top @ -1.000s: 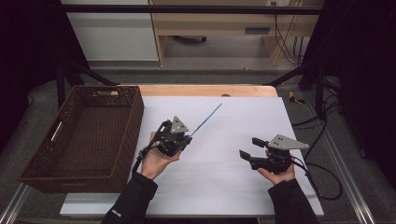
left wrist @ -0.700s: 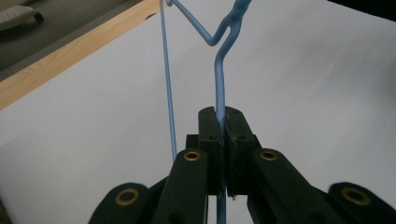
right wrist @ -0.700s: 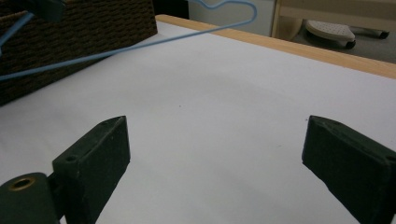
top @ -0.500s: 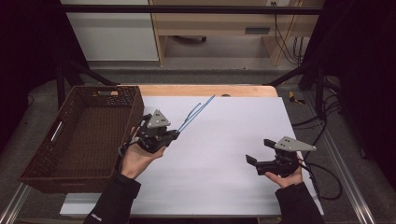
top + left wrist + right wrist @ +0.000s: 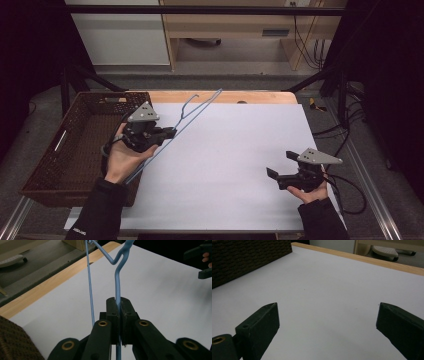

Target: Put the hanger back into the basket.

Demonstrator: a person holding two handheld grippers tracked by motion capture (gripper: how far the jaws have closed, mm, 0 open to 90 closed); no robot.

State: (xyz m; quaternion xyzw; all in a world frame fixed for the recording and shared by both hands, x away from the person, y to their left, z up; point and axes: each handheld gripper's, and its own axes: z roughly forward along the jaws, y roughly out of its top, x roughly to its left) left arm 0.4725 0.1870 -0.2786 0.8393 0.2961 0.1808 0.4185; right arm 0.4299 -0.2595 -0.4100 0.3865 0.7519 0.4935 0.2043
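Observation:
A blue wire hanger (image 5: 196,111) is held above the white table top (image 5: 235,150), its hook toward the far edge. My left gripper (image 5: 170,134) is shut on the hanger's wire, just right of the wicker basket (image 5: 75,150). In the left gripper view the jaws (image 5: 119,302) clamp the blue wire (image 5: 117,277), which rises and bends at the top. My right gripper (image 5: 281,164) hovers low over the table's near right part. Its jaws (image 5: 327,312) have just been opening and stand wide apart with nothing between them.
The dark brown wicker basket stands on the table's left side, and its wall (image 5: 242,257) shows far off in the right gripper view. A wooden strip (image 5: 240,96) runs along the table's far edge. Cables (image 5: 345,195) trail at the right.
My left gripper has carried the hanger up and to the left, toward the basket. The right gripper's jaws have opened wider, and that hand has drifted slightly right.

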